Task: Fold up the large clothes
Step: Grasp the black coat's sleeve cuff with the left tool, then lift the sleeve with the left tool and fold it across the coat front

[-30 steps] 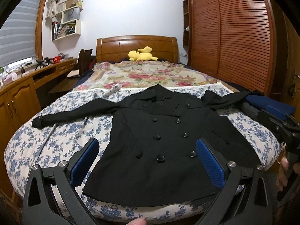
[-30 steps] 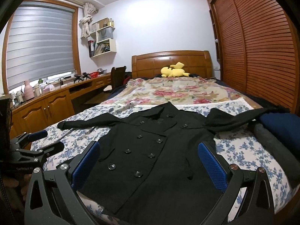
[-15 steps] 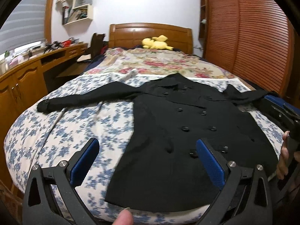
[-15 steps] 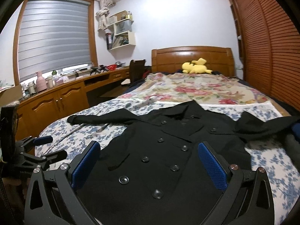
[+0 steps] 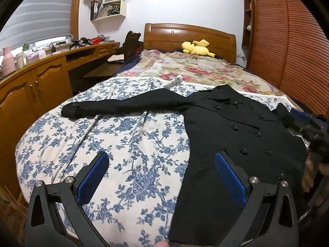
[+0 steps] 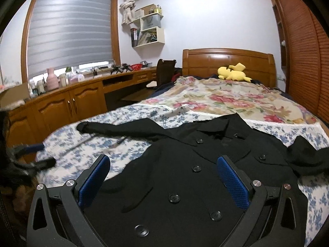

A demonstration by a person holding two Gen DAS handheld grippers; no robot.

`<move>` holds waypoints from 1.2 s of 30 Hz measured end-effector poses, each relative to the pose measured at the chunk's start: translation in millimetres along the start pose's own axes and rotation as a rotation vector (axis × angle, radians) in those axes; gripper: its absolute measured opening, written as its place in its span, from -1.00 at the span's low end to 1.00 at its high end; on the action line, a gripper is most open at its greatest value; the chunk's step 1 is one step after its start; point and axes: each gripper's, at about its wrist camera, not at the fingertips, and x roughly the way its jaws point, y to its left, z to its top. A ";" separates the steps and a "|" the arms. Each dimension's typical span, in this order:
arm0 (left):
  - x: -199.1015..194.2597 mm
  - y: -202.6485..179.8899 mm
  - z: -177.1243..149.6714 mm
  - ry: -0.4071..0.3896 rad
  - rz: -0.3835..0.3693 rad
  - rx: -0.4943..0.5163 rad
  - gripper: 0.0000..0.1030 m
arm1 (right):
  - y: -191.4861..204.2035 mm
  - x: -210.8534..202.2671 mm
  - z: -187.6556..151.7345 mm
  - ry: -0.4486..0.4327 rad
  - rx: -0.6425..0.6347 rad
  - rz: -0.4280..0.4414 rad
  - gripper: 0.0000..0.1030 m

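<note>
A black double-breasted coat (image 5: pixel 236 140) lies flat, front up, on the blue-flowered bedspread (image 5: pixel 107 144), its long sleeve (image 5: pixel 123 105) stretched out to the left. My left gripper (image 5: pixel 162 173) hangs open above the bedspread beside the coat's left hem edge, holding nothing. My right gripper (image 6: pixel 164 177) hovers open over the coat (image 6: pixel 195 181) near its lower buttons, also holding nothing. The coat's other sleeve (image 6: pixel 304 156) is bunched at the right. Each gripper shows blurred at the edge of the other's view: the right one (image 5: pixel 314 131), the left one (image 6: pixel 30 154).
A yellow plush toy (image 6: pixel 232 73) rests by the wooden headboard (image 6: pixel 226 59) on a red-flowered quilt (image 6: pixel 226 100). A wooden desk with cabinets (image 6: pixel 72 103) runs along the left, with a chair (image 6: pixel 164 70). A slatted wardrobe (image 5: pixel 298 41) stands along the right.
Both grippers have swung left and come lower and closer to the bed. The left view now centres on the bedspread beside the coat and its outstretched sleeve. The coat has not moved.
</note>
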 end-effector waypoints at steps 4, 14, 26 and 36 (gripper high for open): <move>23.2 15.8 10.3 0.047 -0.012 0.006 0.67 | -16.1 23.4 -18.6 0.081 -0.023 -0.009 1.00; 106.3 82.1 63.5 0.108 0.046 -0.045 0.36 | -53.4 46.3 -28.4 0.204 -0.001 0.007 1.00; 199.0 164.6 100.7 0.191 0.108 -0.193 0.35 | -39.7 55.6 -20.7 0.237 0.005 -0.005 1.00; 253.9 213.8 94.1 0.290 0.153 -0.344 0.33 | -24.4 64.4 -16.4 0.263 -0.026 -0.039 1.00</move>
